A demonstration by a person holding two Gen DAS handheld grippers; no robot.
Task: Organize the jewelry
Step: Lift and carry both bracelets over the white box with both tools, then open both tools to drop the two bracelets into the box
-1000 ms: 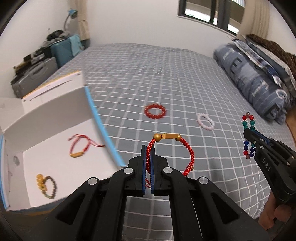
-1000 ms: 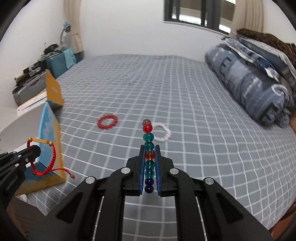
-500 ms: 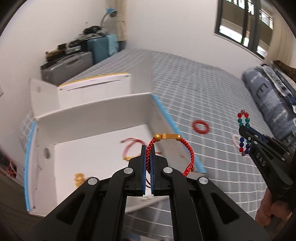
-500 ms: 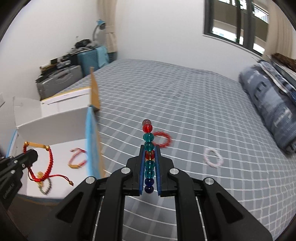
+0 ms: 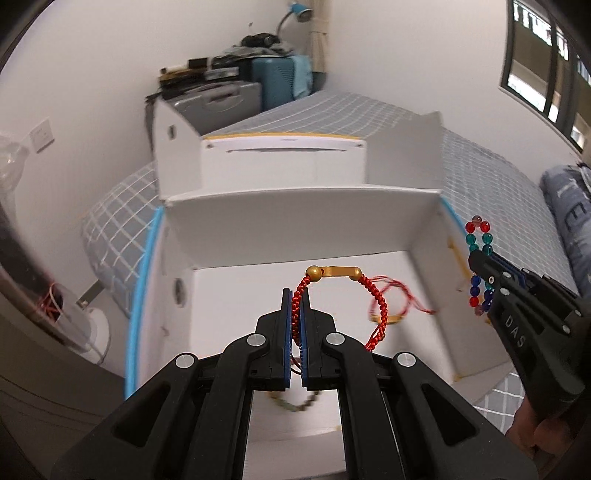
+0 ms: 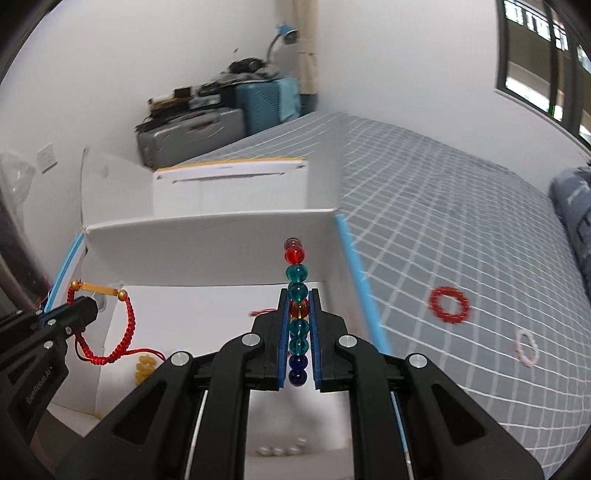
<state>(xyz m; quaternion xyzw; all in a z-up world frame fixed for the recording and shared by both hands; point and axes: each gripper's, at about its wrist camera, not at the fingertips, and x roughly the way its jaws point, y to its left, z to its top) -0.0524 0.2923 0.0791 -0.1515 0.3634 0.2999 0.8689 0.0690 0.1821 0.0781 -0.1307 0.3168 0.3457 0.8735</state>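
While both hover above the white box, left fingers grasping red braided bracelet, right fingers clamping glass-bead bracelet

White walls, bed w/ grey grid-check sheet. Dark-framed window upper right, daylight thru it. Far corner: teal suitcase, grey hard case w/ clutter on top, blue desk lamp, beige curtain. Wall switch plate left. Blue-grey bedding, prob. pillows, blurry at right edge.

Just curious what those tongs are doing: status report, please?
Left tongs shut on red braided cord bracelet. Right tongs shut on coloured glass-bead bracelet. Both over open white cardboard box; nothing blocking.
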